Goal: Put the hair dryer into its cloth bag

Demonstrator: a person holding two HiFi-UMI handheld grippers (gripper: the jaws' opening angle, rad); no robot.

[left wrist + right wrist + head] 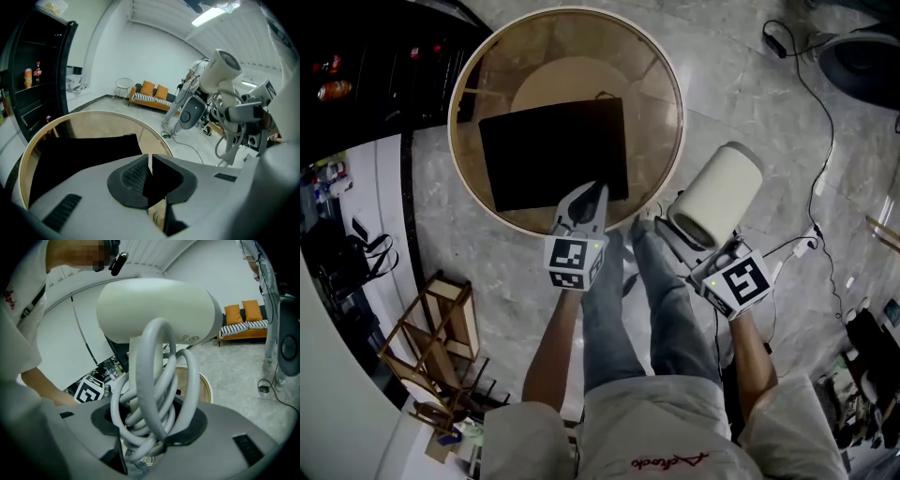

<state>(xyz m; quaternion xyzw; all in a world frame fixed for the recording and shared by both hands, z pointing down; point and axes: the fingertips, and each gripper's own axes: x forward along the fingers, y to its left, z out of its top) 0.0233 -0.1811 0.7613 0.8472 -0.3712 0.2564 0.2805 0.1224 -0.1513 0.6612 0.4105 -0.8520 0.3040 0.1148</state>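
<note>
"Any words to read?"
"Only red writing on the person's shirt (667, 461), too small to make out."
"Where is the cloth bag (548, 155)?"
"Flat on the round surface (469, 84). The left claw (592, 190) pinches its near edge."
"And the hair dryer (717, 197)?"
"Outside the bag, off the surface's near right edge. The right claw (675, 232) is clamped on its handle and looped cord (154, 394)."
</note>
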